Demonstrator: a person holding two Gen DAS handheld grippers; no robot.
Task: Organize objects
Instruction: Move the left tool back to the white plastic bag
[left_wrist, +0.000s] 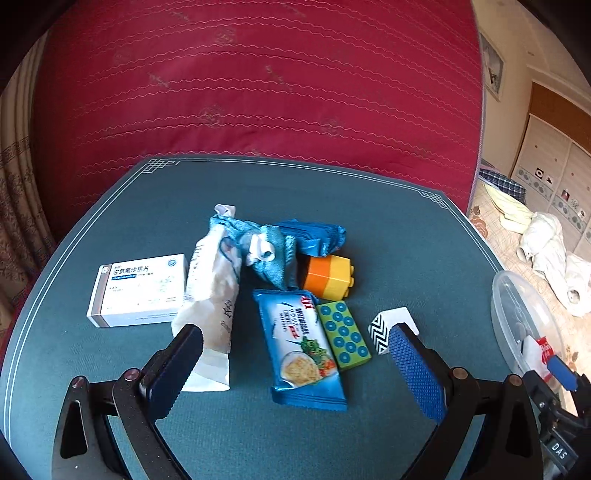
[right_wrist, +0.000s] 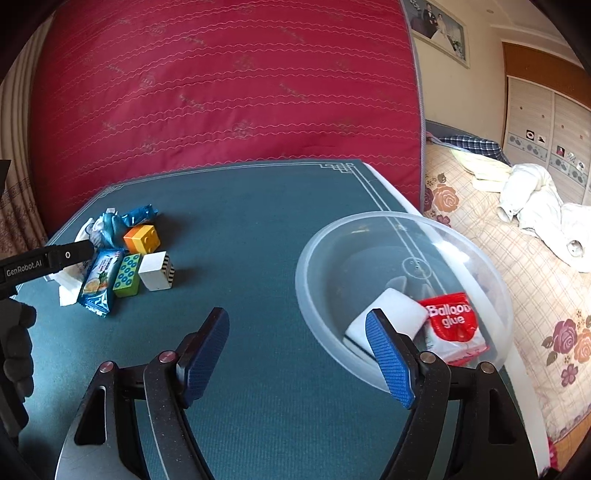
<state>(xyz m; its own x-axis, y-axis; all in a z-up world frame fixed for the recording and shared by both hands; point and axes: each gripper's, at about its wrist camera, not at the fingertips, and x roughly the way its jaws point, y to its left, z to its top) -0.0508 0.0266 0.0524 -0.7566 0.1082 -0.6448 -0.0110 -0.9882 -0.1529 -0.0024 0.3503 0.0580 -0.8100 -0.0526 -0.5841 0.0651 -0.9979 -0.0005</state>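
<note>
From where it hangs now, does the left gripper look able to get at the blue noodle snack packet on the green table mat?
Probably yes. The left gripper is open and empty, the blue noodle snack packet lies flat between its fingers' line, nothing on top; only the green dotted block touches its side.

Bright daylight, sharp, fisheye-warped edges

A teal table (left_wrist: 406, 236) carries a clear bowl (right_wrist: 317, 258) and clustered items (medicine box (left_wrist: 138, 290), snack packet (left_wrist: 301, 343), blocks).
</note>
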